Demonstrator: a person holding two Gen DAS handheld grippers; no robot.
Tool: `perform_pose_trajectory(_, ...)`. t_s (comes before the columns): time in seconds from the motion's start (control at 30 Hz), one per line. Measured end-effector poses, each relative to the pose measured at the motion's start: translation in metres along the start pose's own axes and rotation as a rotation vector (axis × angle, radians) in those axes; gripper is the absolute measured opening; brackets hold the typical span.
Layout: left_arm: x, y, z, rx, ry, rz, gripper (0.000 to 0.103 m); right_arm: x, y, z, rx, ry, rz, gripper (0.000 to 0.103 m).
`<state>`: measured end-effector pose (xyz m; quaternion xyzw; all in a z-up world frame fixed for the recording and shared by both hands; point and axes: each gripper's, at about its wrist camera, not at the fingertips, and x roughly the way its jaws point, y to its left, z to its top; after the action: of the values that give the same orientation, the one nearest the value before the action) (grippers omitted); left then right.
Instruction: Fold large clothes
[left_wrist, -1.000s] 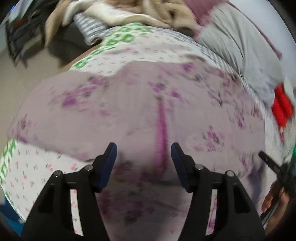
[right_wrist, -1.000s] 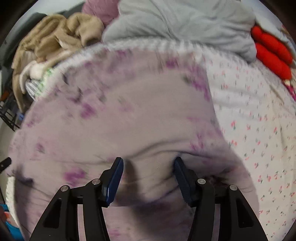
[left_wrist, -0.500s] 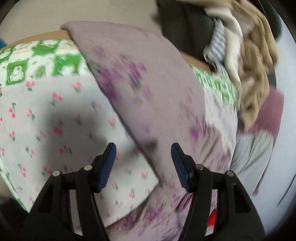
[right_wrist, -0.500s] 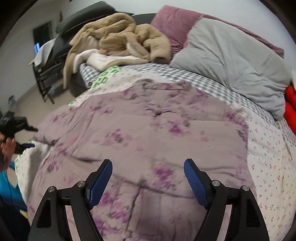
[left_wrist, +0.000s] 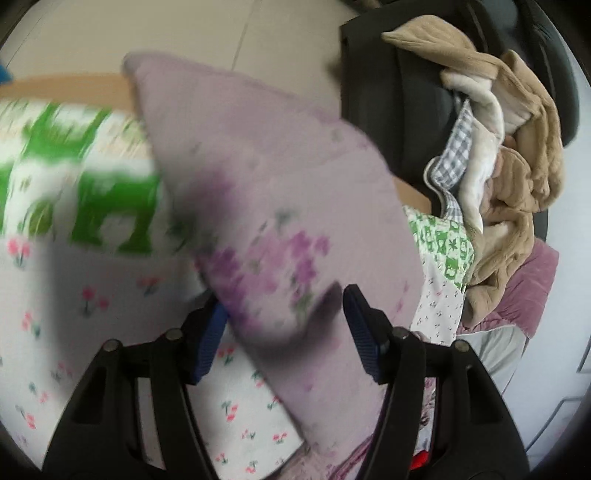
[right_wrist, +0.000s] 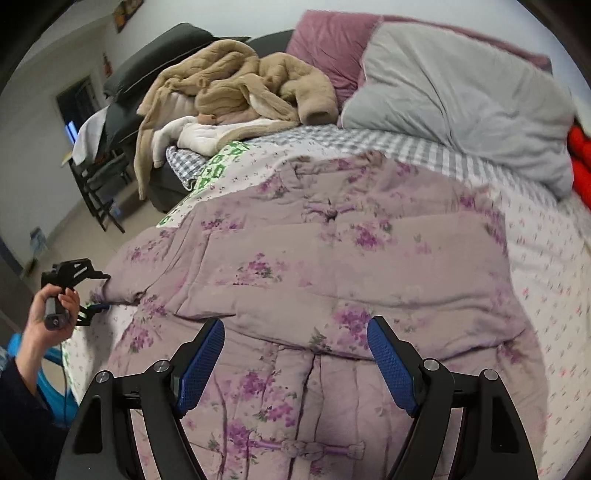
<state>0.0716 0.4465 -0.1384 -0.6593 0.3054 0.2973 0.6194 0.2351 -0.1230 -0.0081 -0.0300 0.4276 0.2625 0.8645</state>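
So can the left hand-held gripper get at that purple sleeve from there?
Probably yes: the left hand-held gripper is open, with the sleeve already between its fingers and nothing in the way.

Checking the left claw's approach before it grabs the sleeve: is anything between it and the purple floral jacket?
Nothing visible. The jacket's sleeve lies between the open fingers of the left claw, on the floral bedsheet.
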Motion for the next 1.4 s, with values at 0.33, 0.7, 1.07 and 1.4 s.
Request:
perform_pose_trajectory(0.33,-0.047,-0.046,-0.005,0.188,-0.174,-0.117,0.016,0.012,-0.001,0.002,0.013,0.008,0.005,0.081)
perform_pose_trajectory(0.7,-0.082,-0.179,-0.225,1.323,-0.393,-0.089,0.018,0.009,-0.025,0.008,0.185,-0.014,0.125,0.081)
perform_pose_trajectory(1.07,-0.044,-0.168,-0.347,1.683,0.047,-0.116,0.056,0.006,-0.083,0.005,0.437,-0.026,0.166,0.081)
perform_pose_trajectory(1.4,-0.065,-0.169,-0.236,1.206,0.13,-0.268,0.067,0.004,-0.09,0.005,0.467,-0.019,0.158,0.081)
